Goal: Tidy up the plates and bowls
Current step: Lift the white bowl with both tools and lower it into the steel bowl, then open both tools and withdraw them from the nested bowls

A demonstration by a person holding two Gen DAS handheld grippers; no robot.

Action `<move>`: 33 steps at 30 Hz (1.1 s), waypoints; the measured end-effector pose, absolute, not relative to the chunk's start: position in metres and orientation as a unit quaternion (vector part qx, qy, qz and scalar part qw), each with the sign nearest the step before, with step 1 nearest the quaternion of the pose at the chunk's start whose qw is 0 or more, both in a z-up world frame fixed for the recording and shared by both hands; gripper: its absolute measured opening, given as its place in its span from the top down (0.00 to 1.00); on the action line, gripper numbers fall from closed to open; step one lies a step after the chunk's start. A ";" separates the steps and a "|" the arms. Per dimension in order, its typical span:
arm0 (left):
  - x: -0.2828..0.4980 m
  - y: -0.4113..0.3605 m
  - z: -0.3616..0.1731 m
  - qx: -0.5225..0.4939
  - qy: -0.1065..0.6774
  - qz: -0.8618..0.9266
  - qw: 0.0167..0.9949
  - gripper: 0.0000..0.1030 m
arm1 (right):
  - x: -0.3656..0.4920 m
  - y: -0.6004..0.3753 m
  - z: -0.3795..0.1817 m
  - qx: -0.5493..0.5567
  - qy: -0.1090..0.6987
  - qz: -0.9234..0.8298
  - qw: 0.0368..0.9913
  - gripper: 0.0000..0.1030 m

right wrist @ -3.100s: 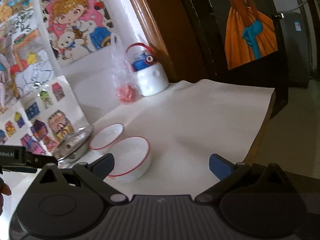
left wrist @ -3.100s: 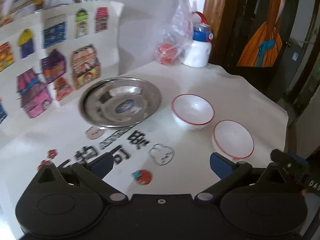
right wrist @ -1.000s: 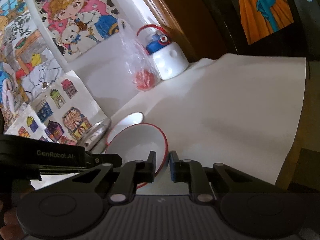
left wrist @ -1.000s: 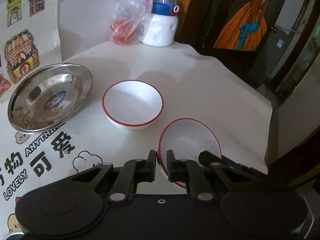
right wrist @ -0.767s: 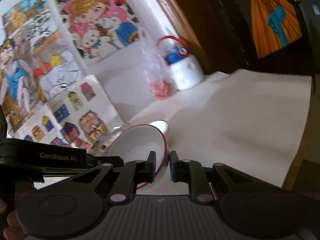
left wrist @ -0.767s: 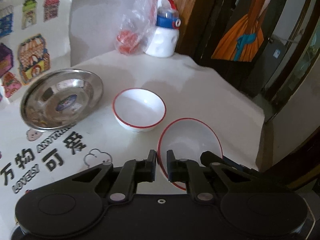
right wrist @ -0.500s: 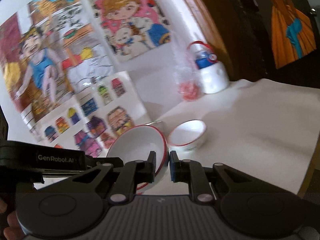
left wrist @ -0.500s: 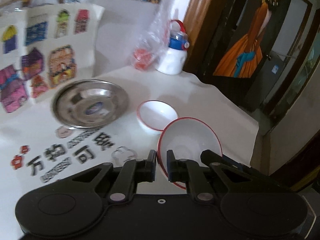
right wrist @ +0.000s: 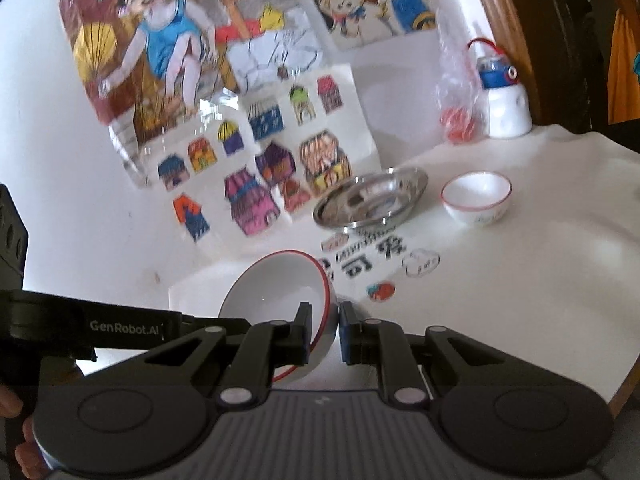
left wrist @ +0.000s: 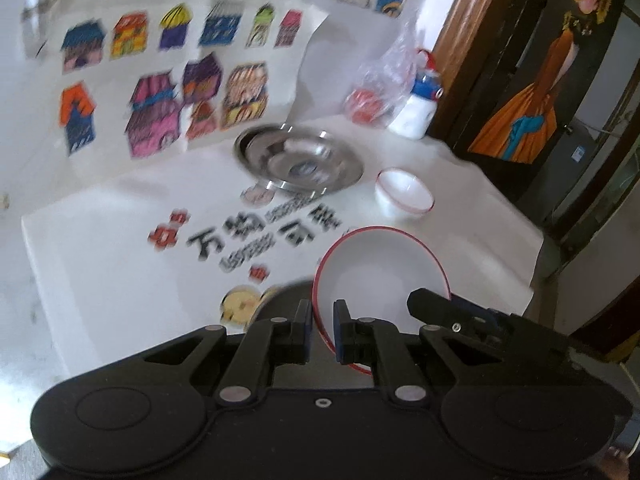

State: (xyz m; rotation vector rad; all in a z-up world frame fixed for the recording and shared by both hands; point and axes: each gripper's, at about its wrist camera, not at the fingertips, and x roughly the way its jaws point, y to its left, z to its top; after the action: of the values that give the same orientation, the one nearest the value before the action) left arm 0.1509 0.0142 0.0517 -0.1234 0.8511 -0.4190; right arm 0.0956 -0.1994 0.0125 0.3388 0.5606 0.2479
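A home interior is suggested by children's coloured drawings taped to the wall at 11 o'clock, a child's water bottle at 1 o'clock, and tableware laid on a white tabletop.

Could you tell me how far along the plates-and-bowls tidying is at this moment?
Nothing looks stacked yet. In hand: one white red-rimmed bowl is lifted off the table, gripped on opposite sides of its rim by the left gripper and the right gripper. Left to do: the second white red-rimmed bowl sits alone on the white table beside the round steel plate, which holds nothing.
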 end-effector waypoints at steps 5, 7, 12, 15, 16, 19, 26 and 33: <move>0.149 0.025 0.032 -0.067 0.432 -0.205 0.876 0.90 | 0.096 -0.189 0.003 0.145 0.304 0.115 0.934 0.84; 0.148 0.028 0.028 -0.070 0.439 -0.205 0.872 0.90 | 0.098 -0.186 0.000 0.142 0.313 0.113 0.932 0.83; 0.153 0.029 0.018 -0.066 0.452 -0.204 0.866 0.90 | 0.106 -0.181 -0.006 0.131 0.333 0.109 0.927 0.83; 0.157 0.028 0.015 -0.060 0.460 -0.203 0.862 0.90 | 0.110 -0.179 -0.008 0.124 0.343 0.105 0.925 0.82; 0.159 0.027 0.014 -0.059 0.463 -0.204 0.861 0.90 | 0.112 -0.179 -0.009 0.124 0.345 0.104 0.925 0.82; 0.163 0.026 0.013 -0.053 0.470 -0.209 0.856 0.90 | 0.115 -0.179 -0.009 0.122 0.349 0.103 0.923 0.82; 0.171 0.023 0.011 -0.044 0.482 -0.215 0.848 0.89 | 0.123 -0.175 -0.006 0.102 0.362 0.110 0.920 0.74; 0.179 0.023 0.011 -0.048 0.496 -0.218 0.839 0.89 | 0.127 -0.174 -0.004 0.089 0.372 0.118 0.916 0.73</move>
State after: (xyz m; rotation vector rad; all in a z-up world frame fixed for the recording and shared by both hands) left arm 0.1790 0.0232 0.0113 -0.1013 1.0500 -0.4617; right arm 0.1272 -0.1738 -0.0043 0.1841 0.7662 0.2423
